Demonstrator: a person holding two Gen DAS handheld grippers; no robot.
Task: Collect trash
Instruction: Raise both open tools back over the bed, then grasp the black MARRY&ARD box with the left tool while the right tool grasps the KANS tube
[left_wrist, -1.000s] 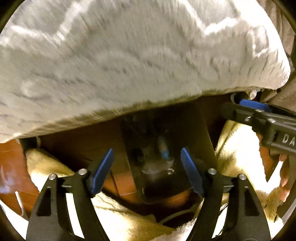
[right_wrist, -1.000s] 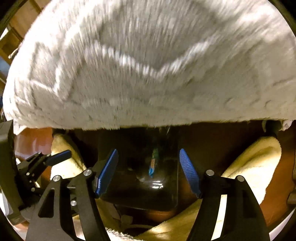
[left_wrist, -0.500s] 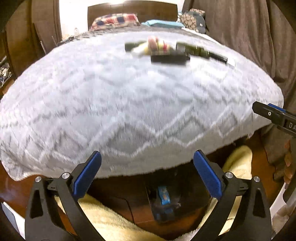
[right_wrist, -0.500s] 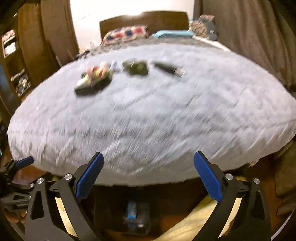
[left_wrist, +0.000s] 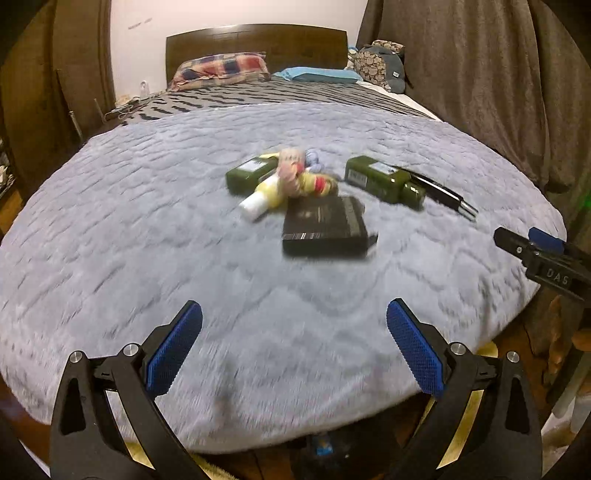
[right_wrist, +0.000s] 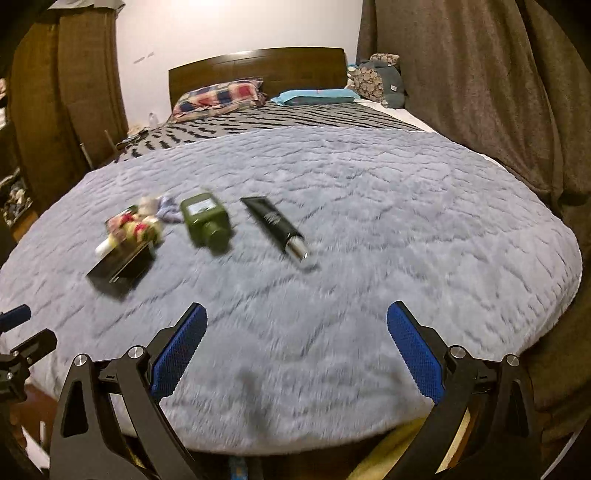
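Note:
Several pieces of trash lie on a grey fleece blanket (left_wrist: 147, 240) on the bed: a black box (left_wrist: 325, 227), two green bottles (left_wrist: 384, 182) (left_wrist: 247, 173), a yellow-white tube (left_wrist: 260, 197), a crumpled colourful wrapper (left_wrist: 299, 177) and a black tube (left_wrist: 443, 194). The right wrist view shows the box (right_wrist: 118, 269), a green bottle (right_wrist: 205, 221), the wrapper (right_wrist: 135, 225) and the black tube (right_wrist: 275, 225). My left gripper (left_wrist: 293, 347) and right gripper (right_wrist: 295, 350) are open and empty, above the bed's near edge, well short of the trash.
Pillows (left_wrist: 221, 70) and a wooden headboard (left_wrist: 258, 38) are at the far end. Brown curtains (left_wrist: 498, 92) hang on the right, a wardrobe (right_wrist: 66, 92) stands on the left. A dark bin (left_wrist: 321, 450) shows under the bed edge.
Both grippers rose from below the bed edge, where they faced a dark bin, to above the blanket. The jaws opened wider. The trash on the bed came into view.

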